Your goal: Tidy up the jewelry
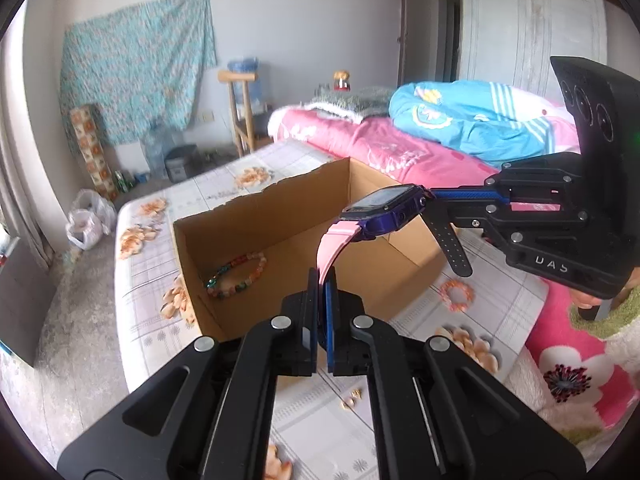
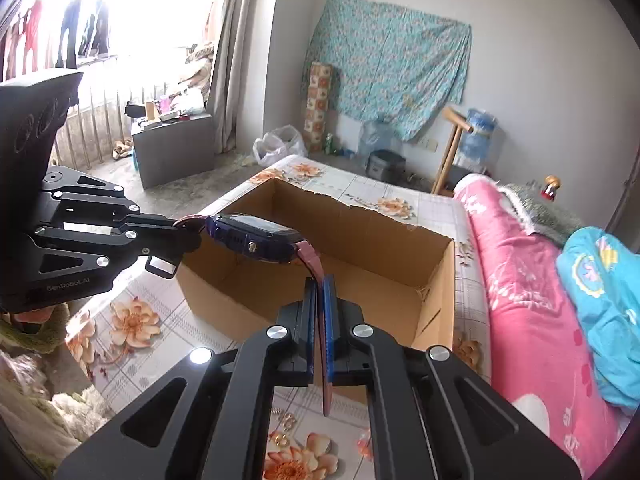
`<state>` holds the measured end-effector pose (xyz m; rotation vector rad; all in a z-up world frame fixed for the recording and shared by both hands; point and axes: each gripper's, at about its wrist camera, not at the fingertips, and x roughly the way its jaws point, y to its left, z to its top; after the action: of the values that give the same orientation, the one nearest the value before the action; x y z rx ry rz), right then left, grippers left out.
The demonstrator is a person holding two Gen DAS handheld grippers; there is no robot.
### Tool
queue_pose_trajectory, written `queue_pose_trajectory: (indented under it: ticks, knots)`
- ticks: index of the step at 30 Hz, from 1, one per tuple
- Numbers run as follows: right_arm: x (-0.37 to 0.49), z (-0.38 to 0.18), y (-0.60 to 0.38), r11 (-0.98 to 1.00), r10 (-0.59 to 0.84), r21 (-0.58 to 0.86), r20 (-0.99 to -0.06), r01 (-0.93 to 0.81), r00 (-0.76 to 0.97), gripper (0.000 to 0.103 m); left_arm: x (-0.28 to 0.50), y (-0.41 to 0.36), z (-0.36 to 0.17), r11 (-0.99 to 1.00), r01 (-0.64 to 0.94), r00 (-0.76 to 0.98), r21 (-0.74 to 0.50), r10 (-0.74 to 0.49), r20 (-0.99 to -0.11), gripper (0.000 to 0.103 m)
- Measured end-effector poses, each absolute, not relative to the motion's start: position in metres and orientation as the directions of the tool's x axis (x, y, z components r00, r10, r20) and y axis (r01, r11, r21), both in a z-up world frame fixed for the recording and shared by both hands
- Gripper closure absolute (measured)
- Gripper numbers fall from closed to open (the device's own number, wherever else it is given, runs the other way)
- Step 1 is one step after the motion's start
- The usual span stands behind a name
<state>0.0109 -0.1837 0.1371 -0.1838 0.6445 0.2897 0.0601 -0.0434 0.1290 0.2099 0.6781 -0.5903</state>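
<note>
Both grippers are sharing one smartwatch [image 1: 384,210], holding it over the open cardboard box [image 1: 280,216] on the floral-clothed table [image 1: 160,292]. Left gripper [image 1: 322,280] is pinching the pink strap [image 1: 330,246], jaws pressed together on it. Right gripper [image 2: 320,284] is clamping the other strap end likewise, watch body sitting just ahead of its fingertips. A beaded bracelet [image 1: 238,276] is lying inside the box, below and left of the left gripper.
</note>
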Motion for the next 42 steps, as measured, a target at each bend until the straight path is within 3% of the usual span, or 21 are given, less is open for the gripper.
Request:
queue_pose_trajectory:
  ticks: [7, 11, 19, 23, 26, 28, 31, 38, 42]
  knots:
    - [0.123, 0.106, -0.211, 0.941, 0.279, 0.138, -0.834, -0.310, 0.476, 0.099, 0.175, -0.057, 0.096, 0.804, 0.572, 0.337, -0.165, -0.413, -0.846, 0.101]
    - [0.174, 0.073, -0.212, 0.946, 0.204, 0.101, -0.923, -0.308, 0.326, 0.099, 0.221, -0.073, 0.056, 0.804, 0.559, 0.161, -0.205, -0.348, -0.924, 0.101]
    - [0.231, 0.016, -0.200, 0.928, 0.042, -0.008, -0.991, -0.372, 0.125, 0.099, 0.271, -0.087, -0.002, 0.824, 0.474, -0.083, -0.311, -0.310, -0.947, 0.101]
    - [0.247, 0.016, -0.200, 0.928, 0.004, -0.053, -0.988, -0.370, 0.152, 0.094, 0.284, -0.086, -0.006, 0.854, 0.446, -0.045, -0.269, -0.279, -0.959, 0.098]
    - [0.248, 0.026, -0.202, 0.927, -0.039, -0.117, -0.975, -0.356, 0.217, 0.090, 0.286, -0.084, -0.004, 0.863, 0.438, -0.019, -0.250, -0.269, -0.963, 0.090]
    - [0.249, 0.036, -0.206, 0.933, -0.041, -0.129, -0.966, -0.335, 0.256, 0.089, 0.283, -0.083, -0.001, 0.870, 0.451, 0.007, -0.200, -0.227, -0.974, 0.068]
    - [0.247, 0.052, -0.213, 0.944, -0.025, -0.121, -0.953, -0.306, 0.302, 0.084, 0.275, -0.085, 0.006, 0.861, 0.492, 0.061, -0.128, -0.181, -0.982, 0.058]
    - [0.241, 0.077, -0.223, 0.963, 0.018, -0.086, -0.925, -0.256, 0.379, 0.084, 0.267, -0.066, 0.027, 0.857, 0.490, 0.090, -0.156, -0.227, -0.970, 0.057]
    - [0.238, 0.082, -0.216, 0.966, 0.075, -0.029, -0.920, -0.258, 0.386, 0.082, 0.254, -0.041, 0.055, 0.847, 0.476, 0.109, -0.236, -0.323, -0.940, 0.057]
